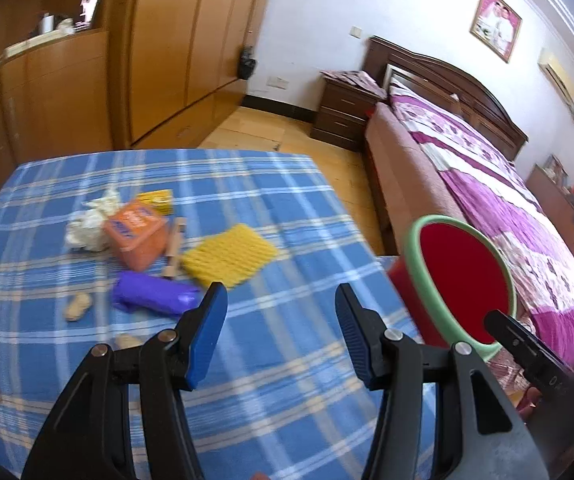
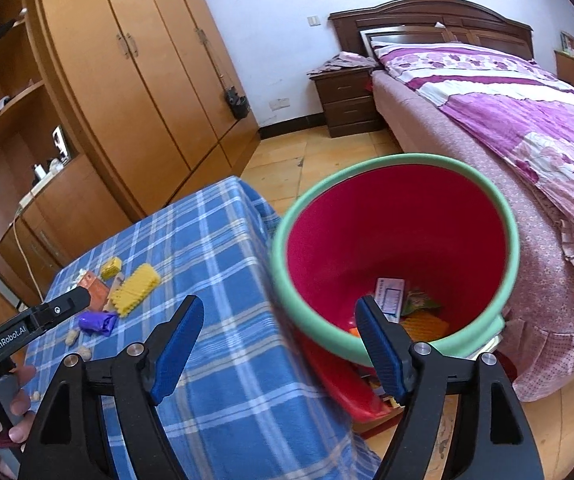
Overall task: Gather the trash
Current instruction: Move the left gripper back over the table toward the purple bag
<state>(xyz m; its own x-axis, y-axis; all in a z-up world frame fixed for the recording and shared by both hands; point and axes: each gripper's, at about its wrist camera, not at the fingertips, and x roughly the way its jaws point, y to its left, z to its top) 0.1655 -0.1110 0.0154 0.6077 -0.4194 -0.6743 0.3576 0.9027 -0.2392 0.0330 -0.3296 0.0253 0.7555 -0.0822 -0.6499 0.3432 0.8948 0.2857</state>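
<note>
Trash lies on the blue plaid table (image 1: 287, 380): a white tissue wad (image 1: 89, 222), an orange box (image 1: 137, 236), a yellow foam net (image 1: 229, 256), a purple wrapper (image 1: 153, 296) and peanut shells (image 1: 77, 306). My left gripper (image 1: 281, 300) hovers open over the cloth just right of the purple wrapper, with nothing between its blue pads. A red bin with a green rim (image 2: 487, 200) stands off the table's right edge and holds several wrappers (image 2: 419, 304). My right gripper (image 2: 279, 320) is open and empty above the bin's near rim.
A wooden stick (image 1: 175, 248) and a small yellow pack (image 1: 157, 200) lie by the orange box. A bed with a purple quilt (image 2: 527, 128) stands right of the bin, and a wardrobe (image 2: 135, 80) behind the table. A hand (image 2: 3, 420) holds the left gripper (image 2: 75, 302).
</note>
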